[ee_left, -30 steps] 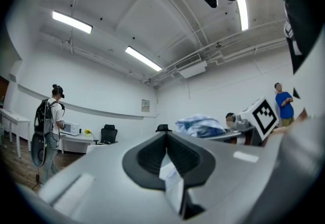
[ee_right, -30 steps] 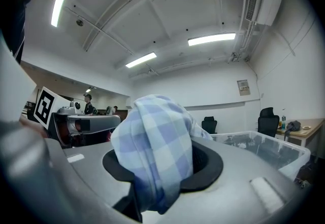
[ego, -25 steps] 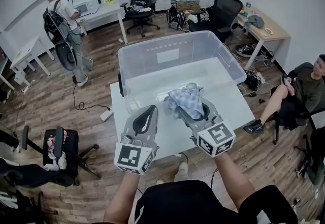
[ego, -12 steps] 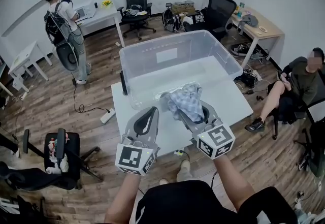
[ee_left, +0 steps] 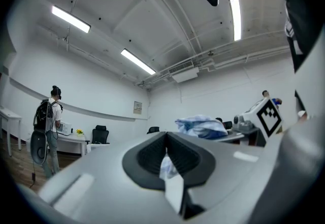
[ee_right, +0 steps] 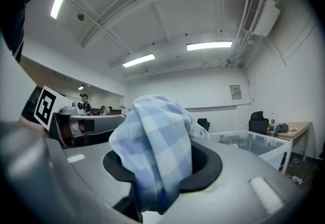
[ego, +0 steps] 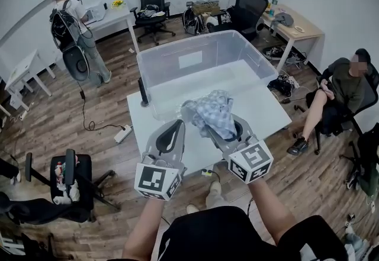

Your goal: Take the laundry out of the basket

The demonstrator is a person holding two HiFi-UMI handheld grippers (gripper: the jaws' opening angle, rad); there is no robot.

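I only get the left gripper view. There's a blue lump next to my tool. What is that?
Observer: It's a blue-and-white checked cloth. The right tool has its jaws shut on it.
Operator: Is it out of the basket?
Observer: Yes. The head view shows it held up outside the clear bin, near the bin's front wall.
Operator: Is there more laundry in there?
Observer: None that the head view shows. The bin looks empty.
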